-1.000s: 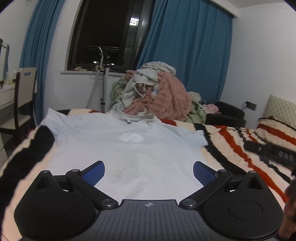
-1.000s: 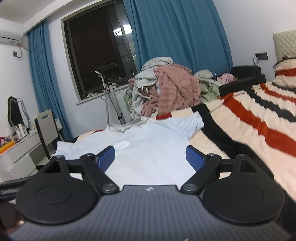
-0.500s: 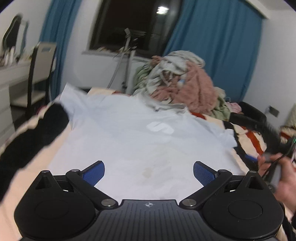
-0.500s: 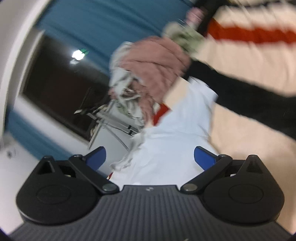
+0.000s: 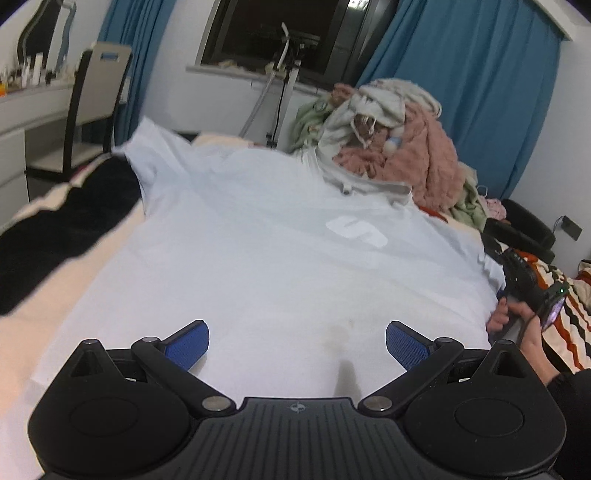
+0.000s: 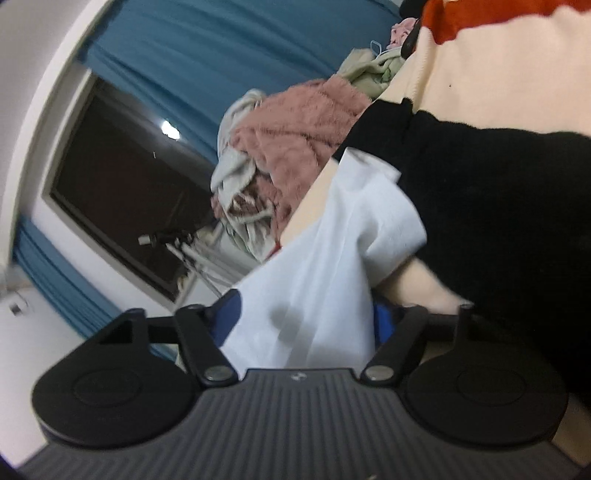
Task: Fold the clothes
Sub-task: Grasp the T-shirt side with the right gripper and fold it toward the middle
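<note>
In the left wrist view we see, at far left, a chair [image 5: 94, 107] beside a white table [image 5: 22, 110], then the striped blanket [image 5: 48, 236] covering the bed. The pale blue T-shirt [image 5: 277, 266] lies spread flat on that blanket, its long axis running away from the camera: hem nearest us, collar [image 5: 369, 186] at the far end, pointing toward the pile of clothes [image 5: 399, 147] beneath the window [image 5: 288, 33]. One sleeve [image 5: 151, 147] extends to the far left. We hold the left gripper [image 5: 297, 345] above the hem area with its jaws spread wide and nothing between them. At right, the right hand [image 5: 517, 328] holds the right gripper [image 5: 524, 280] at the shirt's right edge. In the right wrist view, which is strongly tilted, the right gripper [image 6: 304, 317] has its jaws partly closed in, with the shirt's fabric [image 6: 317, 288] lying between them; whether the pads actually pinch the cloth we cannot tell. The other sleeve [image 6: 380, 206] lies folded over the blanket's black stripe [image 6: 498, 192]. The blue curtains [image 6: 221, 48] hang behind.
</note>
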{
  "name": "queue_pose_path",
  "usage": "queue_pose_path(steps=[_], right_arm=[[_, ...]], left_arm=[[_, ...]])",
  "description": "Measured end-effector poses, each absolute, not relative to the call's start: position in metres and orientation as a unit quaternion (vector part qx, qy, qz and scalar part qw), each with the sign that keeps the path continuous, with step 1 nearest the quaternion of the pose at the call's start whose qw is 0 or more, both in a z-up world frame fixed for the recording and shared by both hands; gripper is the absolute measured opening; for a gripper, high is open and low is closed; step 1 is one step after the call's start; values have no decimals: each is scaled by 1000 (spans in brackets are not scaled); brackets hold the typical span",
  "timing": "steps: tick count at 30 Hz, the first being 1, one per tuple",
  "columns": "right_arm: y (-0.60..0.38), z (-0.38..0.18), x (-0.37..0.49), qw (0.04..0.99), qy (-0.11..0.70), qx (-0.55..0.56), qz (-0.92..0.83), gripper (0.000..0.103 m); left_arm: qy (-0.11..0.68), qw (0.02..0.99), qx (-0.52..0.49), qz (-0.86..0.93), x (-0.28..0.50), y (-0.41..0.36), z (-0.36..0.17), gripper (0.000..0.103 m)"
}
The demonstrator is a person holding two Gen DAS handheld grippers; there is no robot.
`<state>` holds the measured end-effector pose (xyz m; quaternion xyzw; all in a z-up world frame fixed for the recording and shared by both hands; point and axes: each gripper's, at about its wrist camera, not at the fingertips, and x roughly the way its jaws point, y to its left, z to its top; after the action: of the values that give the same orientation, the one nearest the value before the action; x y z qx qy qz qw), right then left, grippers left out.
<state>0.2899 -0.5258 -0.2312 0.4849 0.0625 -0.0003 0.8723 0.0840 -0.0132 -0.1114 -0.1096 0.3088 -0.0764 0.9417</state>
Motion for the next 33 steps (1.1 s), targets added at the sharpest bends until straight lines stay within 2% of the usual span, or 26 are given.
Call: queue_pose_path(steps=[6,7,9,11,12,14,16,18,19,25,31,33], right_arm=[[-531,-232,309,881,53,470,-1,64],[-532,-233,310,882,55,469,-4,61],[-533,-234,313,882,59,468,-10,48],[-534,-236,315,882,63,466,-16,27],[-534,-236,317,882,68,465,-22,26],[-531,-229,322,888,90,449,-48,14],[-518,-207,328,904,123,398,-93,14],[-494,-174,333,929,152,311,-129,7],[-481,-158,336,939,166,266,-141,6],[-376,-62,326,974,112,67,-184,6],[-229,-38,351,978,93,-96,-162,6],[-185,-46,368,977,106,-123,-140,6]], left_arm=[[328,936,-109,-68,97,-19,-124,103],[328,936,-111,-67,98,-19,-124,103],[325,937,-113,-64,99,-19,-123,103],[318,939,-116,-55,98,-18,-120,103],[309,942,-115,-55,96,-17,-117,103],[292,948,-114,-55,92,-14,-110,103],[284,952,-106,-51,87,-13,-105,103],[277,953,-108,-47,82,-9,-99,103],[275,954,-114,-45,79,-5,-95,103],[256,957,-133,-29,63,20,-77,103],[267,952,-150,5,72,52,-78,103],[272,950,-150,17,80,61,-81,103]])
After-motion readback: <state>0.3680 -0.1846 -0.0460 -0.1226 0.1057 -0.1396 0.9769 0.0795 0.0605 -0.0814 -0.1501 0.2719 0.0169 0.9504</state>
